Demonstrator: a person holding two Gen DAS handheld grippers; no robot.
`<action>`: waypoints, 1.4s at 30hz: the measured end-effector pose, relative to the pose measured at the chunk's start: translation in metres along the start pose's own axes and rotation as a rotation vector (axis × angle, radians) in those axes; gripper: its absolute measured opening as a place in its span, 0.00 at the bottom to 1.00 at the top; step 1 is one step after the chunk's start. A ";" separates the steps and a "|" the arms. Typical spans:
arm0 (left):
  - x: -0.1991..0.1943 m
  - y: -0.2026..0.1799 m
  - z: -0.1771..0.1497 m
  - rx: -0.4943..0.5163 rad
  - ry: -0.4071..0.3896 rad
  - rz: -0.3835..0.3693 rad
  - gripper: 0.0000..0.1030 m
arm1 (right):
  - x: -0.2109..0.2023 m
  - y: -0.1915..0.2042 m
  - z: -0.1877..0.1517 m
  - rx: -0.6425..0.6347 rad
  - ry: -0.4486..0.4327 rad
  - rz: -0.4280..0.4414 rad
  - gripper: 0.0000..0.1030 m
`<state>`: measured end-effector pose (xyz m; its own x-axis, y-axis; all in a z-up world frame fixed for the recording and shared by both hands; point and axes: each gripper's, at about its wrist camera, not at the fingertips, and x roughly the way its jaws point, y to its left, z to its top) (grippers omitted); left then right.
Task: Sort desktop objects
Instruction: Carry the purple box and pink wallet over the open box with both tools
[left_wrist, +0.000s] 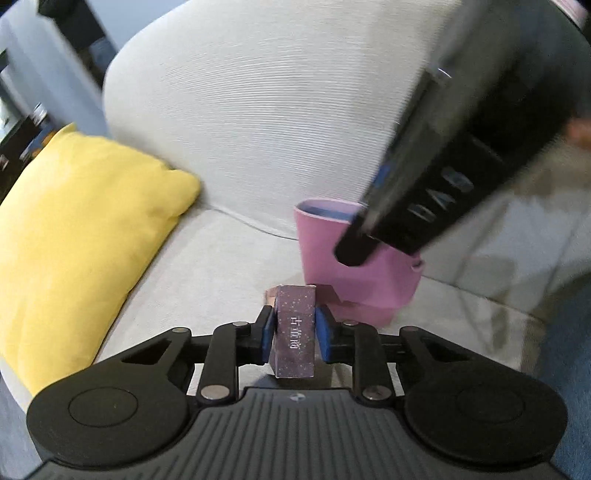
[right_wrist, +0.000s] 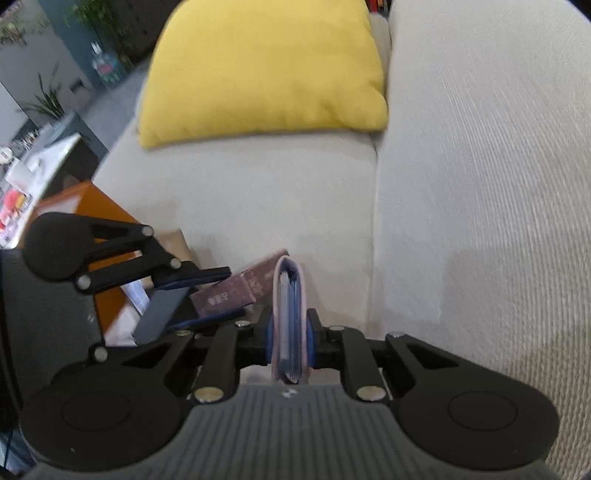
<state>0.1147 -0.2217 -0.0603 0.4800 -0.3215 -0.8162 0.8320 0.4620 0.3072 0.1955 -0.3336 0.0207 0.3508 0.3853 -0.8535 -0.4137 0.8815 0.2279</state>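
Observation:
A small purple speckled box (left_wrist: 295, 343) with printed characters sits upright between the blue pads of my left gripper (left_wrist: 294, 317), which is shut on it above the sofa seat. Just beyond it, a pink pouch (left_wrist: 332, 258) with a blue lining hangs from my blurred black right gripper (left_wrist: 364, 240), which comes in from the upper right. In the right wrist view, the right gripper (right_wrist: 290, 321) is shut on the pink pouch (right_wrist: 290, 295), seen edge-on. To its left, the left gripper (right_wrist: 218, 295) holds the purple box (right_wrist: 236, 291), tilted, close beside the pouch.
A beige sofa seat (left_wrist: 207, 266) and backrest (left_wrist: 258, 110) fill both views. A yellow cushion (left_wrist: 81, 221) (right_wrist: 266, 70) lies against the armrest side. An orange box (right_wrist: 92, 206) stands off the sofa's edge, and a cluttered table (right_wrist: 22, 177) shows beyond it.

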 end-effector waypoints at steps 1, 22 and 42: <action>0.002 0.001 0.001 0.002 0.004 0.009 0.26 | 0.003 -0.002 -0.001 0.008 -0.004 -0.002 0.17; -0.055 0.042 0.013 -0.271 -0.011 -0.032 0.25 | -0.013 0.005 -0.001 0.059 -0.057 -0.014 0.17; -0.249 0.101 -0.134 -0.640 0.054 0.134 0.25 | -0.094 0.223 -0.018 -0.156 -0.176 0.265 0.17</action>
<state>0.0419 0.0160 0.1086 0.5397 -0.1930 -0.8194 0.4281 0.9011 0.0697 0.0551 -0.1780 0.1433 0.3482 0.6479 -0.6775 -0.6281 0.6978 0.3444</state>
